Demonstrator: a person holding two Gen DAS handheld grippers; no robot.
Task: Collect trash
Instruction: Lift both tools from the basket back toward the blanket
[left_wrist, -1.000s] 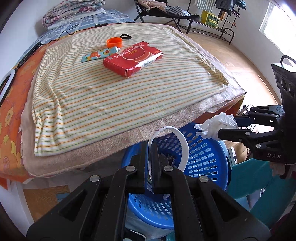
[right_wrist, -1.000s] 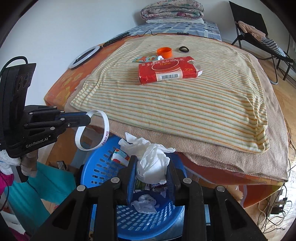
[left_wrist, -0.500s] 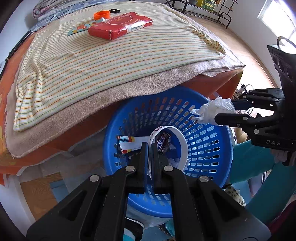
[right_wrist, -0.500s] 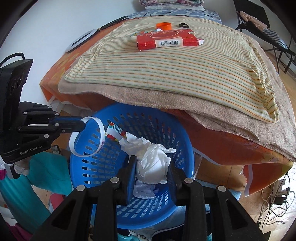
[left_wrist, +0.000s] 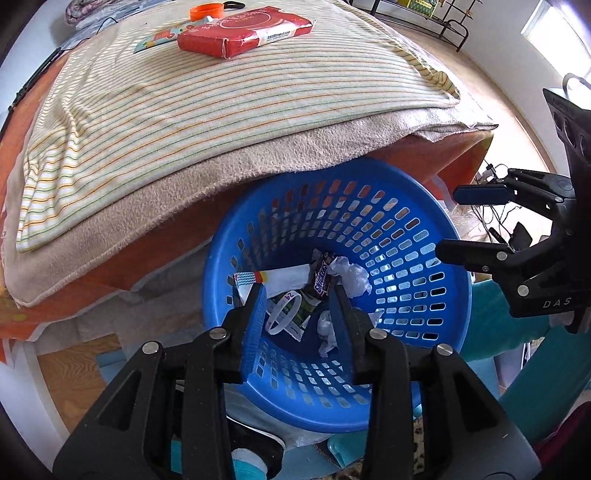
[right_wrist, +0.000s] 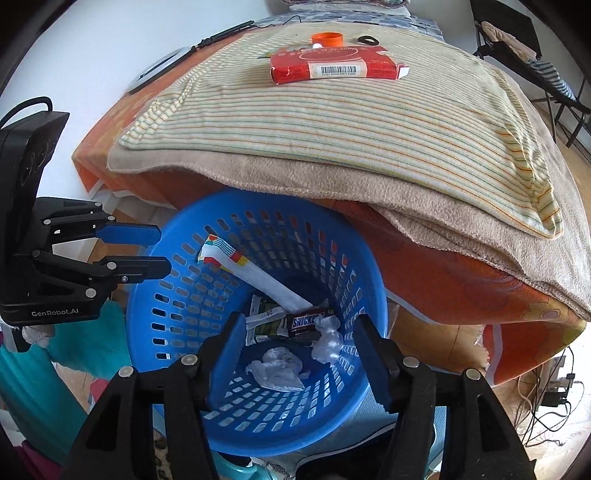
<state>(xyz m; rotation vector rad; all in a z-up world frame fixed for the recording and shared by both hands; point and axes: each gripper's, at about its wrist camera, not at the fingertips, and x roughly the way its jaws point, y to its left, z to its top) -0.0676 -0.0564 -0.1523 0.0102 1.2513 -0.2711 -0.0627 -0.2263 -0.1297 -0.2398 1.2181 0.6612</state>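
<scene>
The jaws of the left gripper (left_wrist: 299, 306) and right gripper (right_wrist: 299, 339) are seen opening, empty, pointed steeply down into one blue basket (left_wrist: 424, 206), where one white wristband (left_wrist: 282, 317), one candy wrapper (right_wrist: 308, 325) and crumpled tissues (right_wrist: 277, 371) are gathered.

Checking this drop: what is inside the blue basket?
In the blue basket: a Snickers wrapper, crumpled tissues, a white wristband, a long striped wrapper and a green packet. Anything beneath them is covered.

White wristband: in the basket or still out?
In: the white wristband lies at the bottom of the blue basket among wrappers.
</scene>
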